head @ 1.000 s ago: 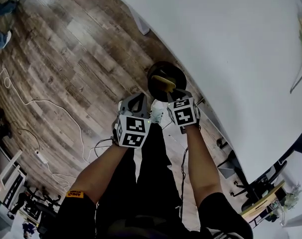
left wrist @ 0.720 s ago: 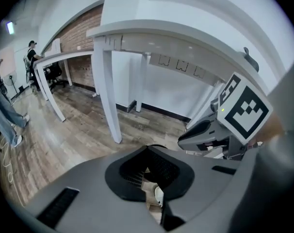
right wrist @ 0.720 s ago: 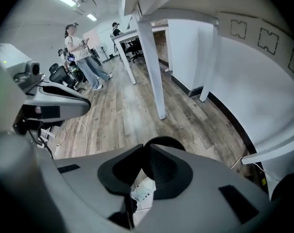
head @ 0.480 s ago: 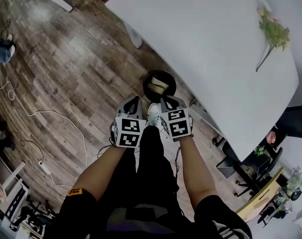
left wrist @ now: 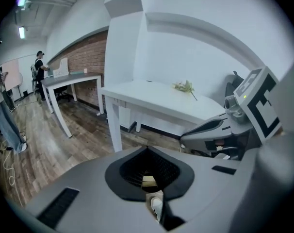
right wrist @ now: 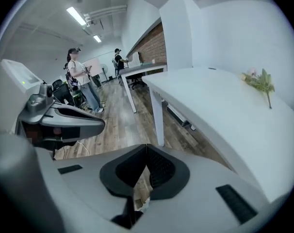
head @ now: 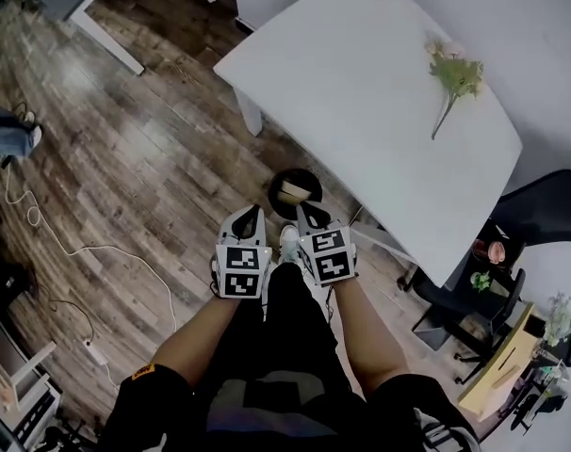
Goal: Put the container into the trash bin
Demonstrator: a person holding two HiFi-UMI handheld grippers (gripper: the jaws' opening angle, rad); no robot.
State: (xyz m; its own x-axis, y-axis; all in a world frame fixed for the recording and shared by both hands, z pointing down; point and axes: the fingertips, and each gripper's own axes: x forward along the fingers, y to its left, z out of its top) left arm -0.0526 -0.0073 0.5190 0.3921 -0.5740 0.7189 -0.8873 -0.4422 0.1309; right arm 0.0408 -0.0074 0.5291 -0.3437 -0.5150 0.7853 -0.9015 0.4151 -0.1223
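Observation:
A black round trash bin [head: 296, 192] stands on the wood floor beside the white table's edge. A tan container [head: 291, 192] lies inside it. My left gripper [head: 252, 213] and right gripper [head: 303, 209] are held side by side just short of the bin, above my legs and a white shoe [head: 288, 236]. Both are shut with nothing between the jaws. In the left gripper view the jaws [left wrist: 147, 148] meet at their tips. In the right gripper view the jaws [right wrist: 146, 145] also touch.
The white table [head: 361, 111] reaches over the bin's far side and carries a green sprig [head: 452, 78]. A black chair [head: 540, 205] stands at the right. Cables [head: 69, 248] trail over the floor at the left. People [right wrist: 76, 76] stand by distant desks.
The right gripper held the container over the bin a second ago; the container now lies in the bin. Both grippers have drawn back from it and the head view has risen.

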